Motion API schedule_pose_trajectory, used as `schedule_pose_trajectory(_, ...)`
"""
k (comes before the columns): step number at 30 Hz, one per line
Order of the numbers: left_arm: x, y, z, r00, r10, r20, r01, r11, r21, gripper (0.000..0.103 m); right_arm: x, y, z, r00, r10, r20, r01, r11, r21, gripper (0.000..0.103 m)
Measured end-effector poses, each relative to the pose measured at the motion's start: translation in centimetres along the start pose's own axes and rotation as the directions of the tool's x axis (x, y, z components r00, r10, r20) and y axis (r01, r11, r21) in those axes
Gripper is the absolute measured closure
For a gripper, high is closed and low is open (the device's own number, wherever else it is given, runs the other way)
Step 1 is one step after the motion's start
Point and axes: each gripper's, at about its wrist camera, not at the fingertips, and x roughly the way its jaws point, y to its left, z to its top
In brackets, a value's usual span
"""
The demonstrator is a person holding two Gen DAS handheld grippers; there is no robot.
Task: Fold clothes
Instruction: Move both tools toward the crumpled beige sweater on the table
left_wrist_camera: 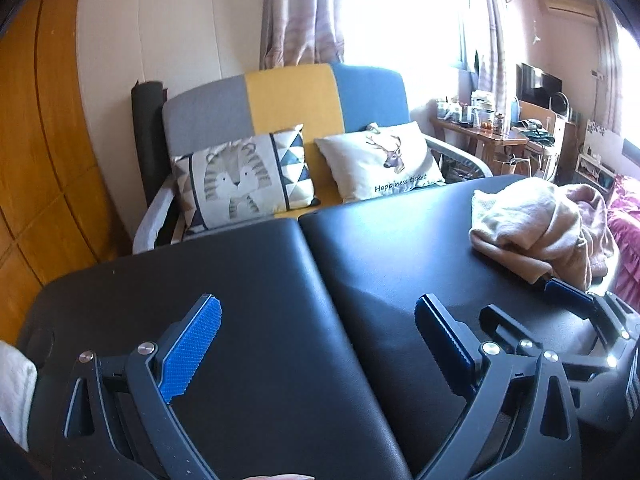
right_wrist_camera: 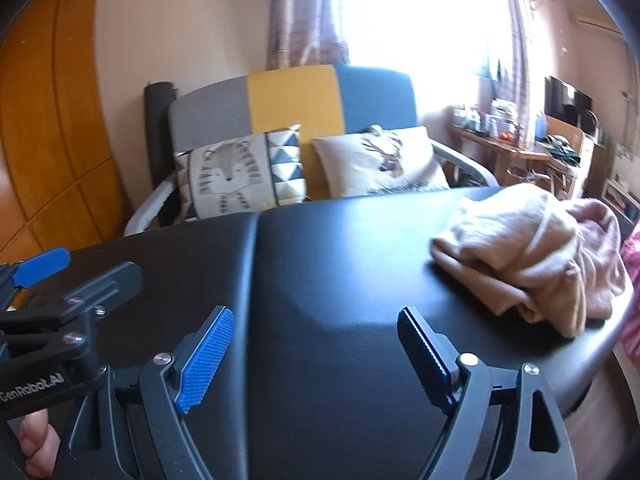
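A crumpled beige garment (left_wrist_camera: 536, 224) lies in a heap at the far right of the black padded table (left_wrist_camera: 280, 272), with a pinkish garment (left_wrist_camera: 596, 216) bunched behind it. In the right wrist view the same beige heap (right_wrist_camera: 520, 256) sits ahead and to the right on the table (right_wrist_camera: 320, 260). My left gripper (left_wrist_camera: 318, 340) hovers open over bare table, nothing between its blue pads. My right gripper (right_wrist_camera: 316, 350) is open too and holds nothing; it appears at the right edge of the left wrist view (left_wrist_camera: 572, 300), close to the heap. The left gripper (right_wrist_camera: 60, 276) shows at the left.
Behind the table stands a grey, yellow and blue sofa (left_wrist_camera: 288, 100) with two printed cushions (left_wrist_camera: 244, 176). A wooden wardrobe (left_wrist_camera: 36, 140) is on the left, a cluttered desk (left_wrist_camera: 488, 128) by the bright window on the right. A hand (right_wrist_camera: 38, 448) grips the left gripper's handle.
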Motion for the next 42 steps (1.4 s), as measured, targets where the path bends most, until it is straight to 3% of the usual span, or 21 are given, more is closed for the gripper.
schedule_pose_trajectory(7, 0.8, -1.7, -0.7, 1.000, -0.016, -0.002, 0.016, 1.000, 0.016, 0.004, 0.7, -1.0, 1.3, 0.998, 0.066, 0.022, -0.066, 0.998, 0.008, 0.017)
schedule_pose_trajectory(10, 0.4, -1.1, -0.5, 0.999, -0.031, -0.008, 0.031, 0.999, 0.016, 0.003, 0.4, -4.5, 1.0, 0.997, 0.067, 0.049, -0.069, 0.997, 0.043, 0.017)
schedule_pose_trajectory(13, 0.7, -2.0, -1.6, 0.999, -0.029, -0.013, 0.030, 0.999, 0.017, 0.003, -0.9, -8.4, 1.6, 1.000, 0.030, 0.011, -0.030, 0.998, 0.054, 0.017)
schedule_pose_trajectory(20, 1.7, -2.4, -1.2, 0.998, -0.042, -0.043, 0.043, 0.999, 0.026, 0.004, 1.0, -4.3, 2.3, 0.998, -0.061, -0.015, 0.062, 0.996, 0.058, 0.017)
schedule_pose_trajectory(33, 3.3, -6.7, 0.7, 0.986, -0.158, -0.056, 0.164, 0.976, 0.141, 0.004, -1.2, -10.0, 2.8, 0.978, -0.208, -0.021, 0.208, 0.961, 0.180, 0.017)
schedule_pose_trajectory(42, 4.0, -8.0, -0.1, 0.983, -0.162, -0.084, 0.175, 0.971, 0.165, 0.004, -1.8, -12.3, 2.9, 0.965, -0.261, -0.014, 0.257, 0.939, 0.227, 0.017)
